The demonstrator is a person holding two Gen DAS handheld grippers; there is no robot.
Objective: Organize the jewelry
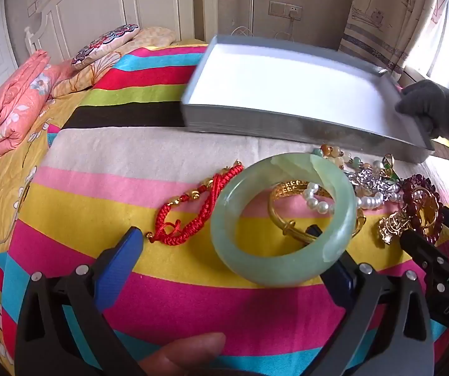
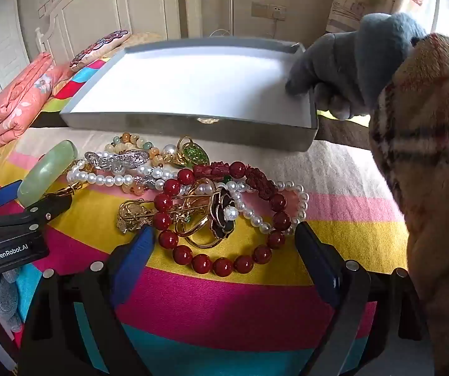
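Observation:
A pale green jade bangle stands tilted on the striped cloth, looped over the right finger of my left gripper; the left pad is well clear of it, so the jaws are open. Left of the bangle lies a red cord bracelet, and a gold bangle and pearls show through and behind it. My right gripper is open and straddles a heap with a red bead bracelet, a black flower brooch and a pearl strand.
A gloved hand with a plaid plush sleeve holds a grey tray with a bare white lining just beyond the jewelry. Folded pink bedding and a pillow lie at the far left. A headboard stands behind.

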